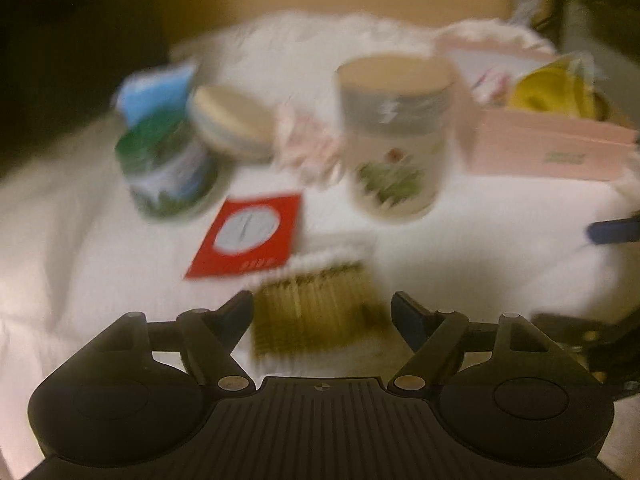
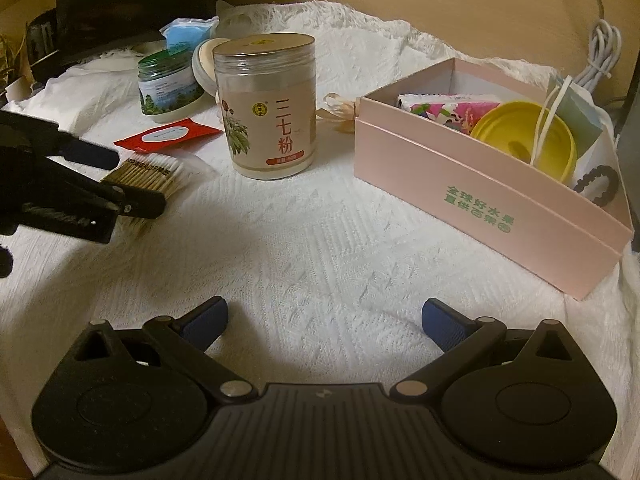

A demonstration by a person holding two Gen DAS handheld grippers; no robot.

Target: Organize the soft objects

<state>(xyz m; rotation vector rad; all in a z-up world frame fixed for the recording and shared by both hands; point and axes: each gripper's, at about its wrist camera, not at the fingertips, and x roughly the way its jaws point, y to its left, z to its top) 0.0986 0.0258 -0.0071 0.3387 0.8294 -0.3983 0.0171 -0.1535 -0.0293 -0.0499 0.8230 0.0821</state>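
Cellophane-wrapped cotton swabs (image 1: 320,312) are seen lying on the white cloth (image 2: 320,248), between the wide-spread jaws of the left gripper (image 1: 322,316); the right gripper (image 2: 324,320) is open and empty. Light and slippery, the pack is best pinched across its middle.

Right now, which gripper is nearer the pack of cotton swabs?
Left. The left gripper stands open right over the cotton swabs; the right gripper hangs over bare cloth, well off to the side.

A white woven-textured cloth (image 2: 320,240) covers the worktop. The box (image 2: 480,184) is pale pink with green lettering, holding a yellow lid (image 2: 524,136). A red packet (image 2: 168,136) bears a white oval; the jar (image 2: 168,80) has a green cap.
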